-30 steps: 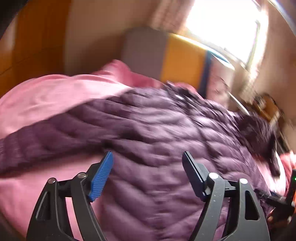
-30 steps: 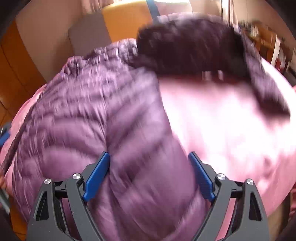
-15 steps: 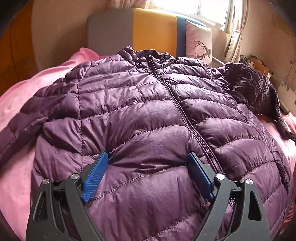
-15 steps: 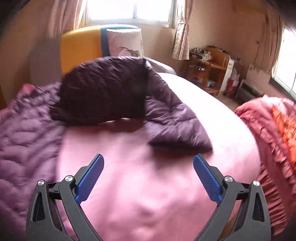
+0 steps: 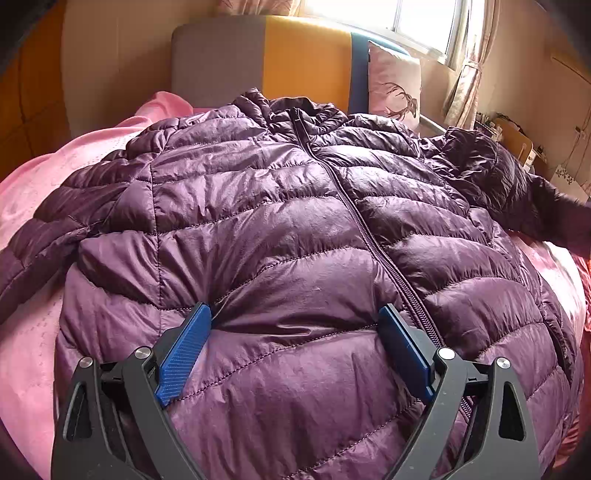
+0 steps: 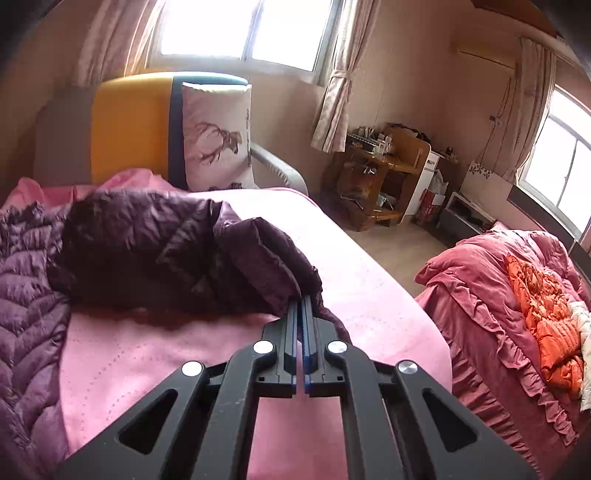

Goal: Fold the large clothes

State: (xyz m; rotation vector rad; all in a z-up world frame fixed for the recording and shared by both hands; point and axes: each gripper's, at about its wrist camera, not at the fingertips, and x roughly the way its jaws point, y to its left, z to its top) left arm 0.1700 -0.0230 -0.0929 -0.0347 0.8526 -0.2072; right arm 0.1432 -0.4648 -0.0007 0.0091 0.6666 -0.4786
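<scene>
The big purple puffer jacket (image 5: 280, 236) lies flat on its back on the pink bed, front side up. It is shiny, with puffy stitched rows. Its zipper (image 5: 373, 240) is closed and runs from the collar down the middle. One sleeve (image 6: 192, 251) is bent across the pink bed, and its end is lifted and pinched. The other sleeve (image 5: 40, 243) lies out to the side.

Left gripper (image 5: 295, 321) angled downward, jaws spread wide, having just opened further; right gripper (image 6: 303, 306) jaws just snapped together.

Bright window (image 6: 236, 29) glare, sharp focus, dark fisheye corners
</scene>
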